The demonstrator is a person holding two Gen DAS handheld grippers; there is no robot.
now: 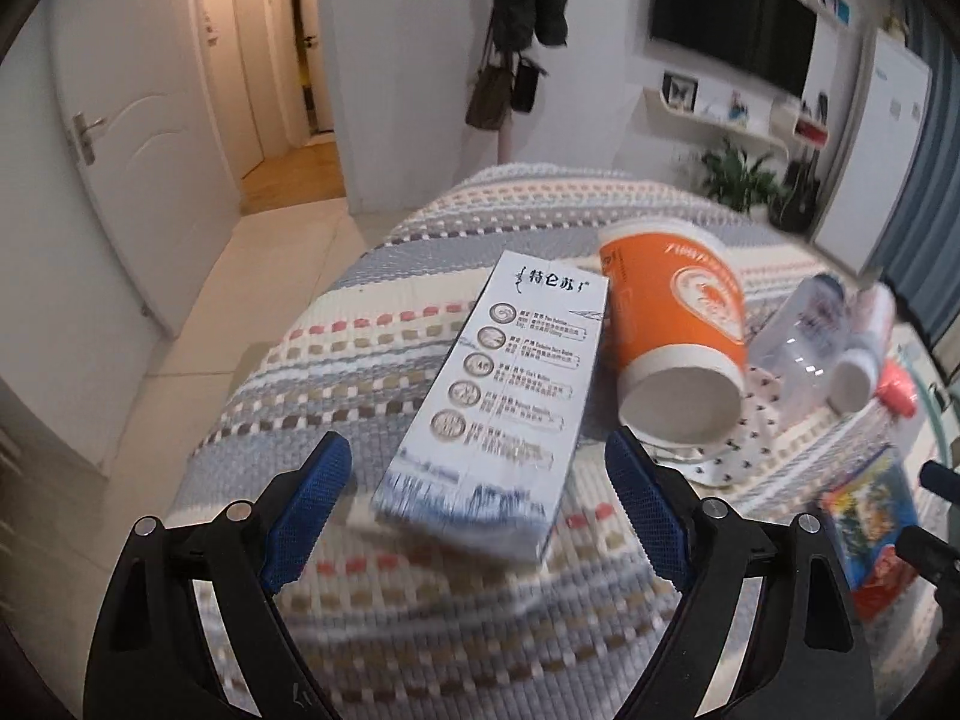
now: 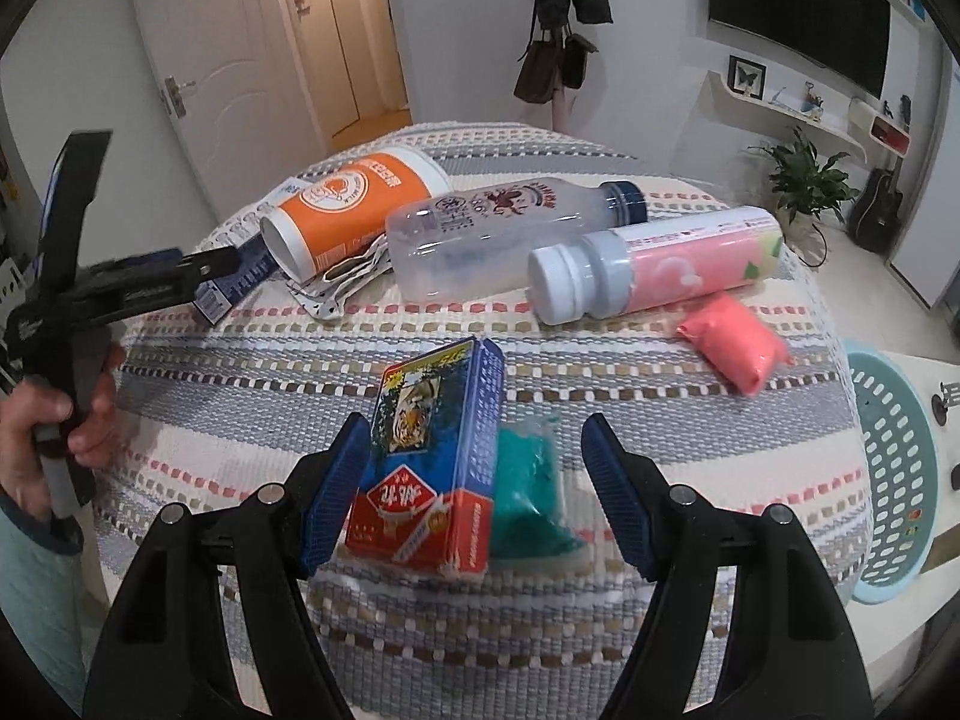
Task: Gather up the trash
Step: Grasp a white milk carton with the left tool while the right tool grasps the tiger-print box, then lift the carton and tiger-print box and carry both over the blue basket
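A white and blue milk carton (image 1: 498, 396) lies on the woven cloth between the open fingers of my left gripper (image 1: 480, 486); neither pad touches it. An orange paper cup (image 1: 678, 324) lies on its side to its right, also in the right wrist view (image 2: 354, 204). My right gripper (image 2: 474, 480) is open around a blue and red card box (image 2: 432, 456), with a teal packet (image 2: 528, 486) beside it. A clear bottle (image 2: 504, 234), a pink bottle (image 2: 660, 264) and a pink packet (image 2: 735, 348) lie further back.
A round table with a striped woven cloth (image 2: 240, 396) holds everything. A light blue basket (image 2: 900, 468) stands at its right. A crumpled white wrapper (image 2: 342, 282) lies by the cup. The left gripper (image 2: 120, 282) and hand show at the left. Doors and a TV wall stand behind.
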